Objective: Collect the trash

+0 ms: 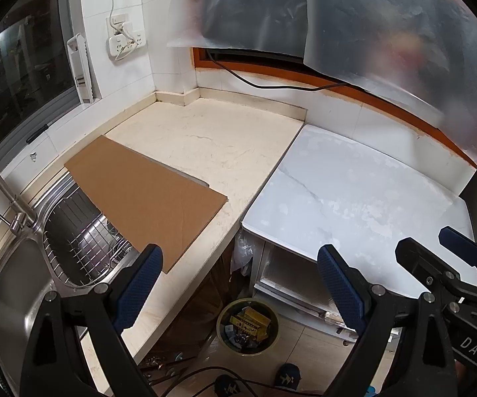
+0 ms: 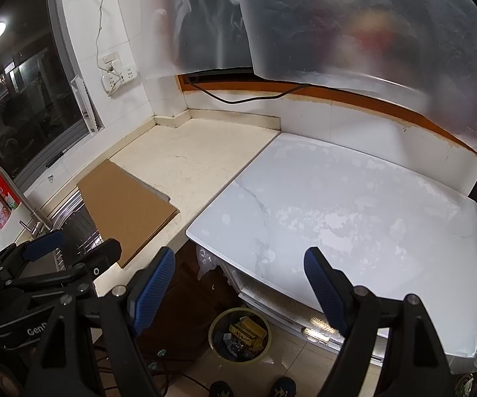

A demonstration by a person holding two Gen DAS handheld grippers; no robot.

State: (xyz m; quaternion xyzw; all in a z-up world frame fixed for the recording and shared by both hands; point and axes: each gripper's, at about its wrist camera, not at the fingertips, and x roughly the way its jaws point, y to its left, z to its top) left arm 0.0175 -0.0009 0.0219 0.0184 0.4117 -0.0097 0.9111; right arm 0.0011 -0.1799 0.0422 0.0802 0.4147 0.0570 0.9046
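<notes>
Both grippers hang over the floor with nothing held. The left gripper (image 1: 240,284) has its jaws wide apart, and so does the right gripper (image 2: 240,284); each shows at the edge of the other's view, the right one (image 1: 450,248) off to the right of the left jaws.

Just below and between the jaws in both views stands a round waste bin (image 1: 248,326) on the tiled floor — inside it lie yellow printed cartons (image 1: 250,321) and darker scraps too small to tell apart. Nearer still, at the bottom edge, are the toes of two dark shoes (image 2: 251,388).

Beyond the left jaw of the left gripper, a steel sink (image 1: 17,284) holds a wire rack (image 1: 86,248), with a tap (image 1: 13,211) beside it. A flat sheet of brown cardboard (image 1: 146,195) lies half over the sink and half on the cream bench (image 1: 212,142). Ahead of the right jaws, a white marble-look top (image 2: 354,205) adjoins that bench and is bare.

Farthest off are a tiled wall with a power strip (image 1: 126,41), a black cable (image 1: 271,84) along an orange window frame, and frosted plastic sheeting (image 2: 354,29) hanging over the window.
</notes>
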